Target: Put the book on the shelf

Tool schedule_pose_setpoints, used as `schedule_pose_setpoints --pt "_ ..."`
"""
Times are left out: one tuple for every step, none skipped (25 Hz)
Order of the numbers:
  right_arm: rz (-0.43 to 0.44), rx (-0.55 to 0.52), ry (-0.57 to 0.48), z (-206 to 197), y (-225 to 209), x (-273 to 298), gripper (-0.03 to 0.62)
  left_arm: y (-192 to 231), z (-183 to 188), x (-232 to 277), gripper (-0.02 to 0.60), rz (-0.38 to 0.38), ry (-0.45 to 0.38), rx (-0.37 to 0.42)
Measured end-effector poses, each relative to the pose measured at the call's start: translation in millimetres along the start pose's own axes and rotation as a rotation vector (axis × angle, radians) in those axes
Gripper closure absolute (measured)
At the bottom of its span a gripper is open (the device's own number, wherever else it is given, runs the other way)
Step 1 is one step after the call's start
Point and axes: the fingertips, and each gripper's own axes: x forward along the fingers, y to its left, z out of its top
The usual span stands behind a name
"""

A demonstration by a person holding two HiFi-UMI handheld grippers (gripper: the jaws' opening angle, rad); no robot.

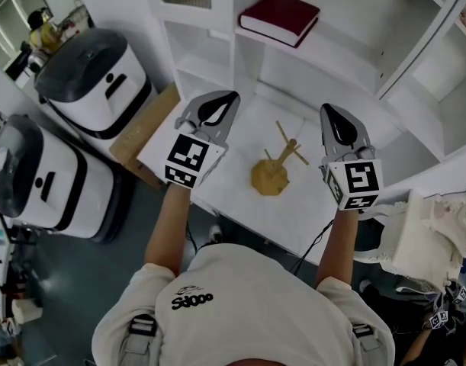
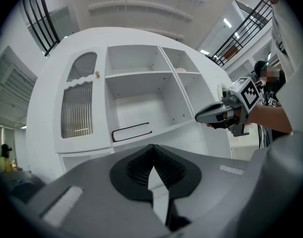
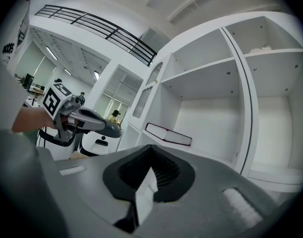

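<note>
head view / book: dark red book (image 1: 280, 17) lies flat on a shelf board of the white shelf unit (image 1: 347, 59), far side, spine toward the camera, nothing touching it.
head view / left gripper: left gripper (image 1: 229, 97) level over the left part of the white table (image 1: 240, 128), fingers pressed together, nothing in them.
head view / right gripper: right gripper (image 1: 329, 113) level over the table's right part, fingers together, empty.
head view / between them: wooden peg stand (image 1: 272, 172) on the table, near edge, apart from both grippers.
left gripper view / fingers: tips meet, nothing between the pads.
left gripper view / book: book (image 2: 131, 132) flat in the middle compartment ahead, at its left end, well apart from the jaws; right gripper (image 2: 207, 116) visible at right, also closed.
right gripper view / fingers: closed tip to tip, carrying nothing.
right gripper view / book: book (image 3: 168, 134) flat on the board ahead, far from the jaws; left gripper (image 3: 111, 129) at left.
step: judged as after placement, book looks delivered and released, both hands clear of the shelf.
next move: probably none needed on the book; if anything, keep both grippers clear of the peg stand and lower them away.
</note>
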Motion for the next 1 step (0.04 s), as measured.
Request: schedule_pose_setpoints --pt "0.001 -0.001 0.0 0.0 -0.2 1.2 0.592 0.6 0.0 0.4 0.563 0.0 0.0 0.001"
